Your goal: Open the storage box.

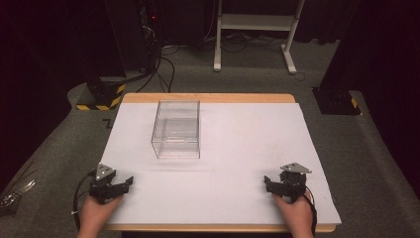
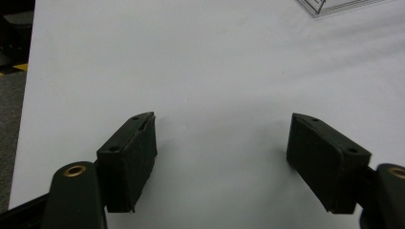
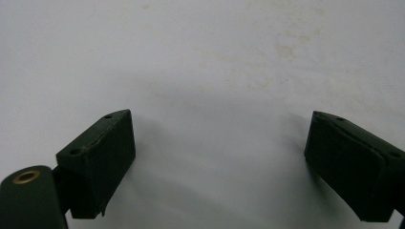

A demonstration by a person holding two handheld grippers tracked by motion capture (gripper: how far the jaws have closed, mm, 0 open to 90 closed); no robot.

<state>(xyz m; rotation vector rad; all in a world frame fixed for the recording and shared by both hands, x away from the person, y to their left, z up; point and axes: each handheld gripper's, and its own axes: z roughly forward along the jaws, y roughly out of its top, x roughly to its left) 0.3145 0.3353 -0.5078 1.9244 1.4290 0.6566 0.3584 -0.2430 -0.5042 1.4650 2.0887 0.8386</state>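
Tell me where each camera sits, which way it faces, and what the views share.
High view: above the person's side, facing forward and down on the table and clear box; both hands, left claw and right claw show.
Left gripper view: rides the left claw, looks along its open jaws; box corner at top.
Right gripper view: rides the right claw, looks along open jaws at faintly stained white surface.
Shared: the white tabletop; high and left views share the box.
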